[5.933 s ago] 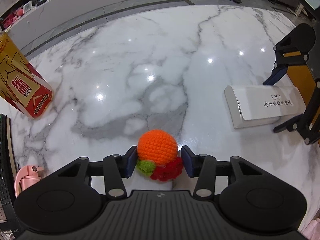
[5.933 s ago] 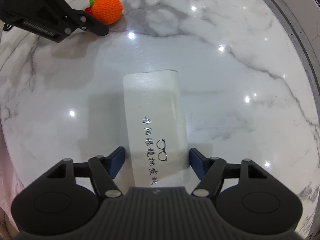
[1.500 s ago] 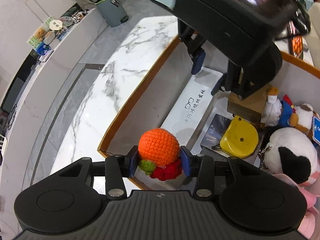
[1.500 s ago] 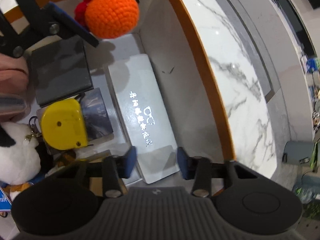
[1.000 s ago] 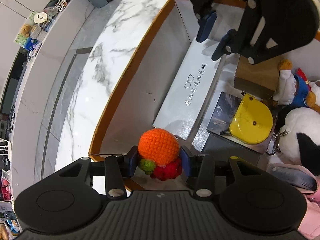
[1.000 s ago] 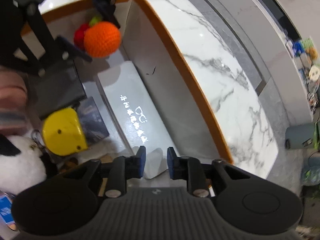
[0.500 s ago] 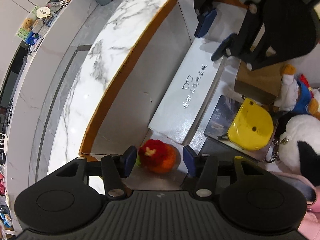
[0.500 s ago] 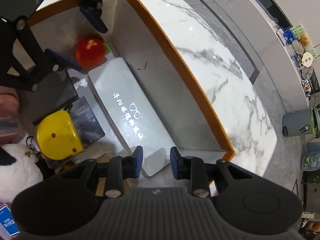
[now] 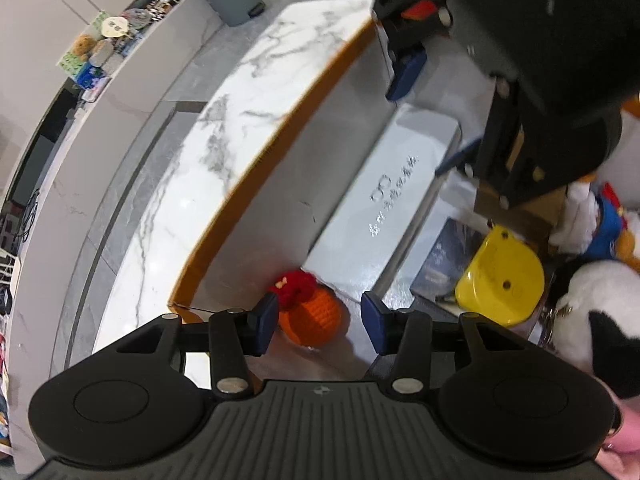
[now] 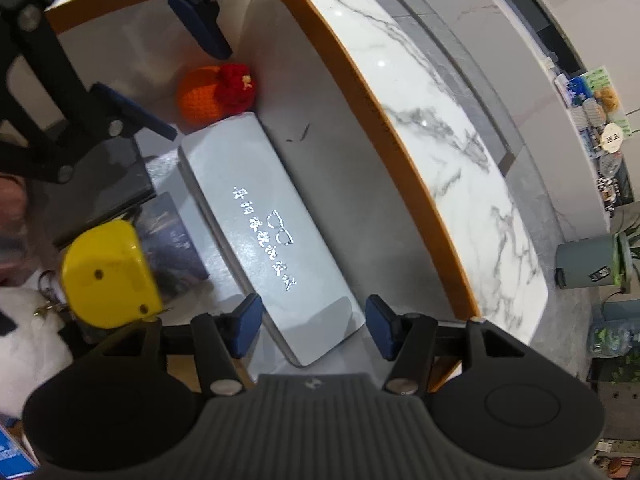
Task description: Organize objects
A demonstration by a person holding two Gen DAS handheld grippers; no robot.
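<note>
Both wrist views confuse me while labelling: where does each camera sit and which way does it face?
Left wrist: on the left gripper, looking down into the box corner at the crocheted orange; own open fingers show.
Right wrist: on the right gripper, looking down along the glasses case; own open fingers show.
Shared: orange, case, yellow tape measure, each other's gripper.

Crochet yarn ball (image 9: 310,316): rough knit. Glasses case (image 10: 272,240): smooth matt. Desk (image 10: 432,120): glossy marble. My fingers (image 9: 267,322): matt plastic.

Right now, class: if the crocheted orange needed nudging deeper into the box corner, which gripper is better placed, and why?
Left. The left gripper is open right above the crocheted orange; the right gripper is open over the far end of the white glasses case.
</note>
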